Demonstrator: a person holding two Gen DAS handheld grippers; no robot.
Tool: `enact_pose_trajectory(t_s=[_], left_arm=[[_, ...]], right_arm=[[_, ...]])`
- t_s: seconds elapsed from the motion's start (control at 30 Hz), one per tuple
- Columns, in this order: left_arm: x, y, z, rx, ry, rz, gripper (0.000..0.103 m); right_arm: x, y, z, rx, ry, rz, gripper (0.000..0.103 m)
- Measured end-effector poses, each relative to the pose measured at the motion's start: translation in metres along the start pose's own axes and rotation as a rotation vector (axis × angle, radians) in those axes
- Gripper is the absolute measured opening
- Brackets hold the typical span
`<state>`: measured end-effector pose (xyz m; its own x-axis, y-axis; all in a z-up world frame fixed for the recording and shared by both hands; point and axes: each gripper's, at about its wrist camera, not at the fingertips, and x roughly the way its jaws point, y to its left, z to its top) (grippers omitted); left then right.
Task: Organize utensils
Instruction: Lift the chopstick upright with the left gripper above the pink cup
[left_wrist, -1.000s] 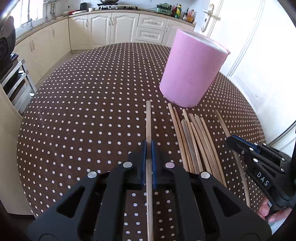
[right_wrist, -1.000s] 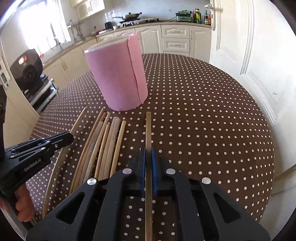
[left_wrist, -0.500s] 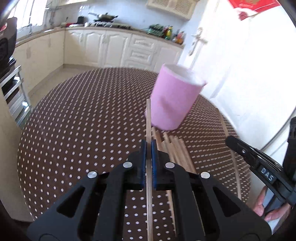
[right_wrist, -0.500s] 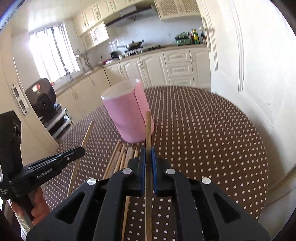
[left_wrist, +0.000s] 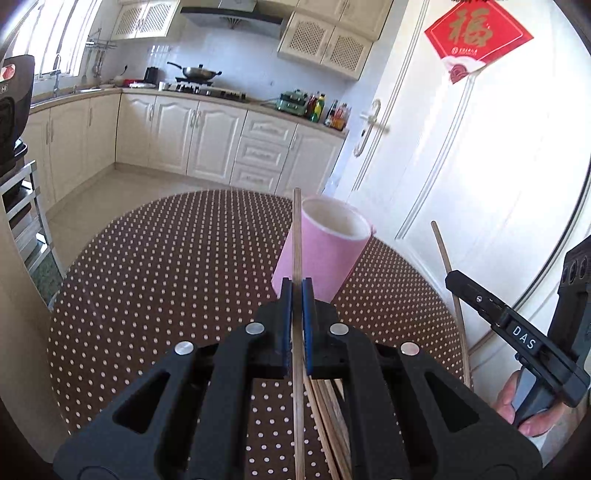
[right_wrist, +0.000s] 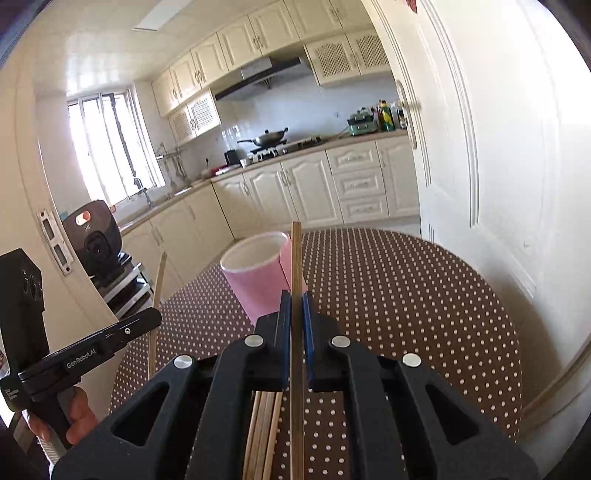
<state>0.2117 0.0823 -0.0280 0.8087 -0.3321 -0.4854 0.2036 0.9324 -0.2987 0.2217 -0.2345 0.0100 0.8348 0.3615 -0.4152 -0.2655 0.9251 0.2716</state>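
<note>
I hold two chopsticks, one per hand. The left chopstick (left_wrist: 297, 236) is clenched between the blue pads of my left gripper (left_wrist: 296, 291); the right chopstick (right_wrist: 296, 258) is pinched the same way in my right gripper (right_wrist: 296, 302). A second ago both sticks lay low over the table and both cameras looked down on it; now both are raised clear of the cloth, angled upward, and the cameras take in the kitchen cabinets and the door.

Each stick's tip shows beside the rim of the one pink cup (left_wrist: 325, 247), which stands upright on the brown polka-dot table (left_wrist: 166, 280); neither tip is inside it. The cup filled much of the view earlier and now sits smaller, past the fingertips, its white inside visible.

The loose bundle of chopsticks (right_wrist: 264, 432) stays lying on the cloth under the grippers; I can make out about four or five, though the gripper bodies hide most of them, so I can't count exactly.

Across the room: one wok (left_wrist: 197, 72) on the stove and one red paper hanging (left_wrist: 476, 37) on the white door.
</note>
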Motion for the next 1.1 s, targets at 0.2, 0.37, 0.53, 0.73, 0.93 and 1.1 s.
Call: enact_pose_trajectory(t_s=[0.2, 0.37, 0.53, 0.73, 0.93, 1.1], left_arm=[[-0.010, -0.004, 0.016, 0.007, -0.055, 0.001, 0.006], [-0.014, -0.008, 0.029, 0.003, -0.097, -0.002, 0.006], [-0.016, -0.015, 0.040, 0.017, -0.129, -0.010, 0.006], [-0.021, -0.019, 0.054, 0.015, -0.169, -0.012, 0.006], [-0.027, -0.028, 0.067, 0.036, -0.231, 0.024, 0.006], [-0.030, -0.035, 0.078, 0.066, -0.282, 0.053, 0.006]], right_arm=[[-0.001, 0.009, 0.009, -0.019, -0.060, 0.025, 0.005], [-0.001, 0.013, 0.017, -0.023, -0.113, 0.040, 0.005], [-0.005, 0.013, 0.024, 0.000, -0.229, -0.011, 0.005], [-0.003, 0.012, 0.037, 0.012, -0.300, 0.014, 0.005], [-0.001, 0.011, 0.054, 0.013, -0.381, 0.017, 0.005], [0.002, 0.011, 0.067, 0.010, -0.414, 0.040, 0.005]])
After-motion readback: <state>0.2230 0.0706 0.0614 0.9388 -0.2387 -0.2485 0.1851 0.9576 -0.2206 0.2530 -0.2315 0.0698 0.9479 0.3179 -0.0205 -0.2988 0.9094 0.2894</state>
